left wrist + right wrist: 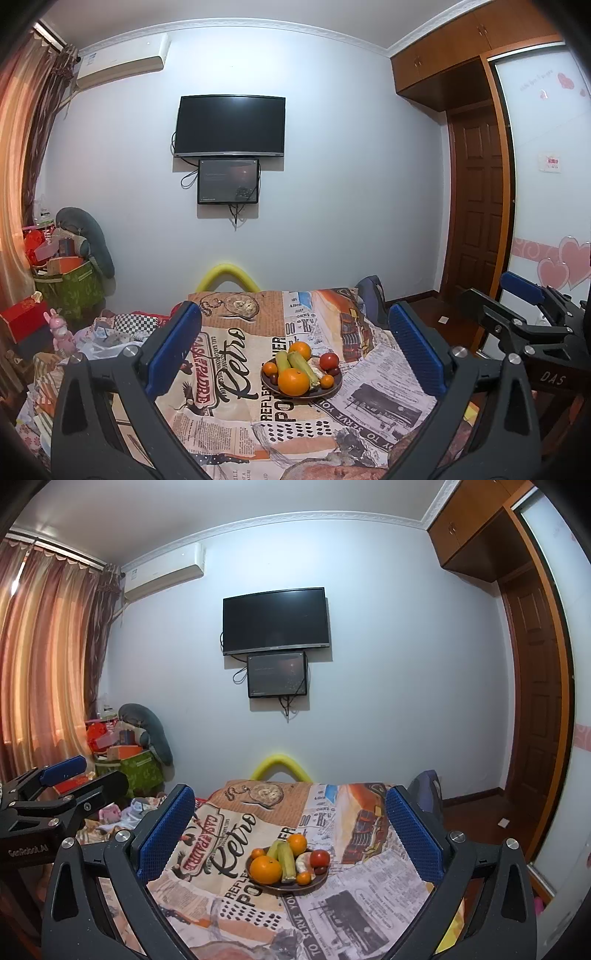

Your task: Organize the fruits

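While both the left gripper point(295, 350) and right gripper point(290, 830) stand wide and empty, the round, slippery front orange point(265, 869) on the plate point(322, 880) needs a grip across its middle.

Cloth-covered table point(229, 417) — fruit plate point(266, 384) on it.

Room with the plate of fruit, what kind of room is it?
Probably a bedroom or living room in a home. A TV hangs on the wall, an air conditioner sits beside long curtains, and a wooden wardrobe stands by the door.
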Demonstrator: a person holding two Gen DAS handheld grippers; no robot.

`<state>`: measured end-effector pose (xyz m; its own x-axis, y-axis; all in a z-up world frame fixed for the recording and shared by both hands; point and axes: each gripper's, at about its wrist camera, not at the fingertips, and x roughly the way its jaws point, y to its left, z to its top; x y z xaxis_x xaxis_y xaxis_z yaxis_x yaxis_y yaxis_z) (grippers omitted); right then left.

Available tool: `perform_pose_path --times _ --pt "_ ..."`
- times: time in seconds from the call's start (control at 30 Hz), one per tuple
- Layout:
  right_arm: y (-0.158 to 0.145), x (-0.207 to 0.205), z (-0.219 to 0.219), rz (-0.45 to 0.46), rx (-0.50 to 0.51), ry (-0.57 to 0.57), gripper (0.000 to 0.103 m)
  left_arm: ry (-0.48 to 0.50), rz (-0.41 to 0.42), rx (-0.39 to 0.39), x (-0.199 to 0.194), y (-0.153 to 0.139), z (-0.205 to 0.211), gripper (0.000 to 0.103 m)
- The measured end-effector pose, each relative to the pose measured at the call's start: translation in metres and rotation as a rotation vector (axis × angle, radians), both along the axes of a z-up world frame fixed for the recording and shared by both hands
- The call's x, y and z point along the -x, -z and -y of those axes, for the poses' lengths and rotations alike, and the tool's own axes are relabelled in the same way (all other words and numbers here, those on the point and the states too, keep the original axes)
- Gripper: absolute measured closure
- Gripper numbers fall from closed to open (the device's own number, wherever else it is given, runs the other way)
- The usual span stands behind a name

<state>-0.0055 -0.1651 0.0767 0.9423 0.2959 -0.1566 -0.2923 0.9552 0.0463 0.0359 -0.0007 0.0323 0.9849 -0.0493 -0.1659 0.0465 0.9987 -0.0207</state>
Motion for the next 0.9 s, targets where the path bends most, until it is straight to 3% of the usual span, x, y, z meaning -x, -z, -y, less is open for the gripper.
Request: perform_pose_path --times 0.9 --pt "-0.0040 0.0022 -0.0013 0.004 -0.006 0.009 0.000 0.023 -0.004 0.000 -0.0014 -0.0006 -0.0002 0.000"
